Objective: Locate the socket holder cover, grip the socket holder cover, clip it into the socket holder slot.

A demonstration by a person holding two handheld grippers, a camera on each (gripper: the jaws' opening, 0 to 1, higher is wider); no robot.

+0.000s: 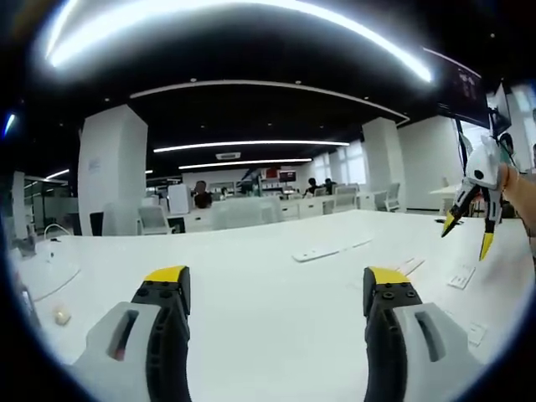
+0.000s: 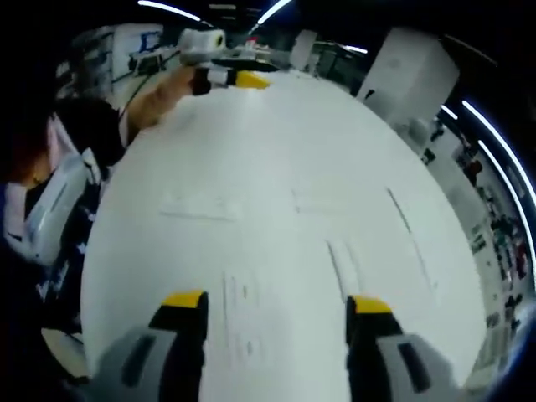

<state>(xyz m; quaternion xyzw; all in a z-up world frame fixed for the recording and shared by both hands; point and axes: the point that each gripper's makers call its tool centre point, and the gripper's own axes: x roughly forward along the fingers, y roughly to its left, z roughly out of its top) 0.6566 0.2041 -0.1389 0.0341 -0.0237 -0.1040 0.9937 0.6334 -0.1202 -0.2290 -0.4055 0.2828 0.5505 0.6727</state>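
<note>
Both jaws spread and empty, the left gripper [image 1: 276, 289] and right gripper [image 2: 272, 308] hover above the white table [image 1: 276, 335]; the cover [image 1: 316, 253], mid-frame, wants a square approach.

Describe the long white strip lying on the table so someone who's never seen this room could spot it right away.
Start with the big white table in the left gripper view. Ahead of the open left gripper, right of centre, lies a long white strip, angled up toward the right. The other white pieces nearer the right edge are short and blocky; this one is the longest and slimmest.
</note>
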